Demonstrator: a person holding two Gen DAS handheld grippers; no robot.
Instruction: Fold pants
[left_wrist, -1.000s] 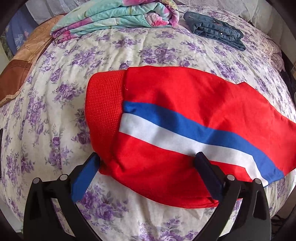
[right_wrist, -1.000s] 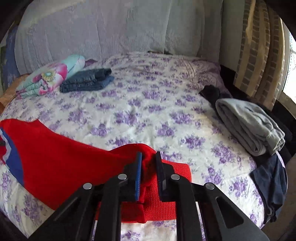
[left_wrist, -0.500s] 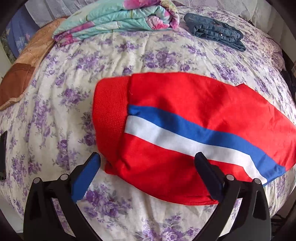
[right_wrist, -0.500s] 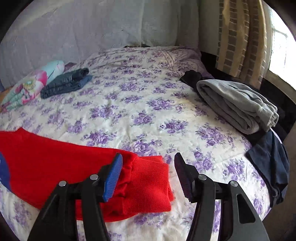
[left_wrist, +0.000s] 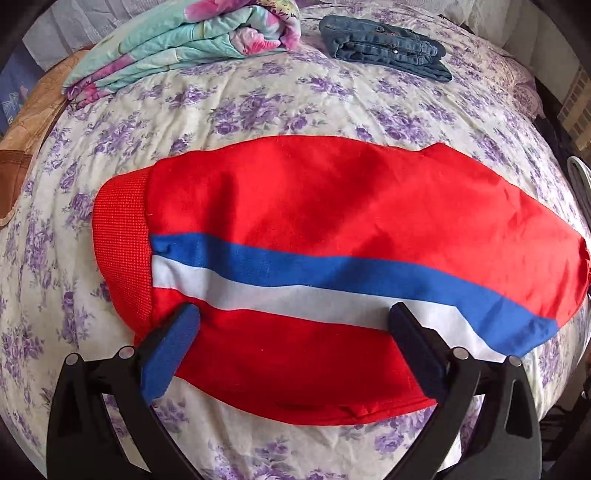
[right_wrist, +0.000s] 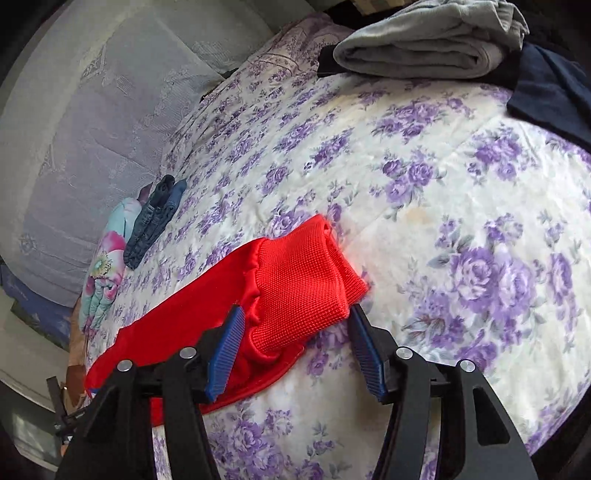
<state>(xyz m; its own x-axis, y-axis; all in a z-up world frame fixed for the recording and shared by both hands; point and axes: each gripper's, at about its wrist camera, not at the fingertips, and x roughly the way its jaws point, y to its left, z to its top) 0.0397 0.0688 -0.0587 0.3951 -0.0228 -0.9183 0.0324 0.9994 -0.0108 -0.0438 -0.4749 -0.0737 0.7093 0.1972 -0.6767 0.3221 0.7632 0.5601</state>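
left wrist view: red pants (left_wrist: 314, 229) lie flat on the floral bedspread (left_wrist: 258, 107); left gripper (left_wrist: 295, 332) spread wide above their near edge, pinching nothing. right wrist view: right gripper (right_wrist: 295, 332) parted, straddling the pants' ribbed cuff (right_wrist: 299, 284) without pressing it.

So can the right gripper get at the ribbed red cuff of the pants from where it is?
Probably yes: the right gripper is open, the ribbed red cuff lies just ahead between its fingers, and nothing covers it on the floral bedspread.
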